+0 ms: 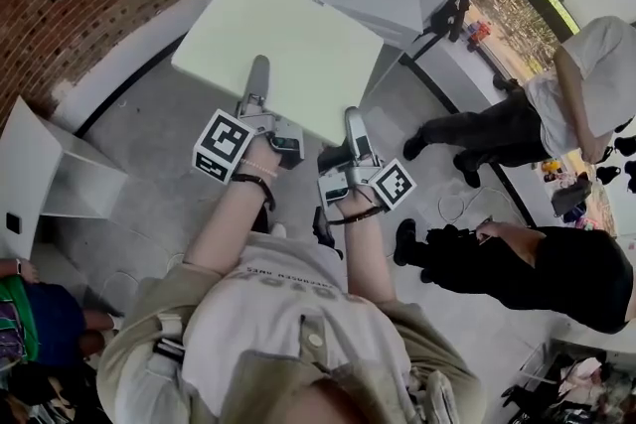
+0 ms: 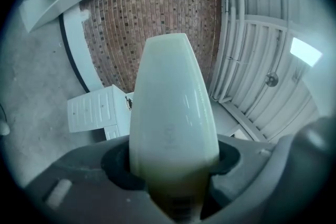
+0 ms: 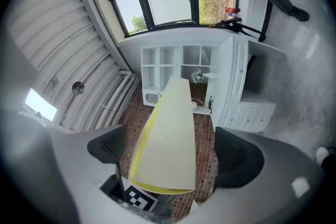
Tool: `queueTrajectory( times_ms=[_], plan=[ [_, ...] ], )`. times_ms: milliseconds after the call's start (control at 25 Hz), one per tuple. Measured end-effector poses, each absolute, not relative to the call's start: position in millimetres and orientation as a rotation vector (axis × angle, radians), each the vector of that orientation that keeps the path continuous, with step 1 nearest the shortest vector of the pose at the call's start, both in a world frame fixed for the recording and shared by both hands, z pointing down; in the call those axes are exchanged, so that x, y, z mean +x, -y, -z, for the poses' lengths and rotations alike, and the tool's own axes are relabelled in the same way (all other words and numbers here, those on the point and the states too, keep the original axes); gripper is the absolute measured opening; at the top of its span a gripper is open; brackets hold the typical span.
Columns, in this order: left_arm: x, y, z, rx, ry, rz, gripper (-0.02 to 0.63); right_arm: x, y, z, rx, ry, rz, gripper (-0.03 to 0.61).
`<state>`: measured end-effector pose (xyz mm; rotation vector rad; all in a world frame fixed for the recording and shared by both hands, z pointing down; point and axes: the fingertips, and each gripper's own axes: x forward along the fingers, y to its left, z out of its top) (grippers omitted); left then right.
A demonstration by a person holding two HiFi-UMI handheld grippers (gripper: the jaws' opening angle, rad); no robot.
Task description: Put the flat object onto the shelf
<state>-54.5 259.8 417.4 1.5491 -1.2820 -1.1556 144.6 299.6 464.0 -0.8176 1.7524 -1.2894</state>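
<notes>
1. The board (image 1: 283,40), pale green and flat, is out in front of the person at 12 o'clock in the head view. It looks to be held level in the air above the grey floor (image 1: 149,129), resting on nothing that I can see.
2. The left gripper (image 1: 256,89) is clenched on the board's near edge. In its own view the board fills the gap between the jaws.
3. The right gripper (image 1: 356,132) sits at the same near edge, toward 4 o'clock of the left one. It is released. In its view the board's thin edge stands between the jaws with brick wall showing on either side, so neither pad presses on it.
4. The shelf (image 3: 176,68), a white unit of open cubbies, stands ahead at 12 o'clock in the right gripper view and is well apart from the board. In the head view it shows only at the top edge, near 1 o'clock.
5. Done, as I judge it: the board is picked up and faces roughly toward the shelf.
6. Left to do: probably a fresh grip with the right gripper, the carry to the shelf, laying the board flat on a level, and letting go with both.
7. With only one gripper clamped, the far end may sag or swing.
</notes>
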Motion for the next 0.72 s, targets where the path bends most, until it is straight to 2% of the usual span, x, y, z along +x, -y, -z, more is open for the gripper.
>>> queueTrajectory(
  times_ms=[160,200,280,320,560,720],
  plan=[
    [-46.6,-254.7,-424.8,1.568,1.272,1.13,0.295,129.9,-294.3,-472.4,-0.793,-1.755,1.326,0.483],
    [-45.9,-251.6,-425.8,1.582,1.275,1.122,0.295,126.9,-291.0,-474.6,-0.804,-1.763,1.327,0.463],
    [-44.3,-243.5,-427.2,1.605,1.274,1.112,0.296,124.7,-281.4,-478.3,-0.827,-1.754,1.327,0.378],
    [-43.2,-238.5,-427.7,1.612,1.269,1.109,0.296,125.3,-275.9,-479.5,-0.833,-1.743,1.324,0.367],
    [-39.9,-194.8,-425.9,1.697,1.146,1.093,0.335,126.5,-233.6,-477.3,-0.867,-1.783,1.268,0.345],
    [-22.0,-168.7,-422.5,1.888,1.013,0.964,0.373,140.3,-198.4,-464.7,-0.864,-1.8,1.203,0.336]
  ],
)
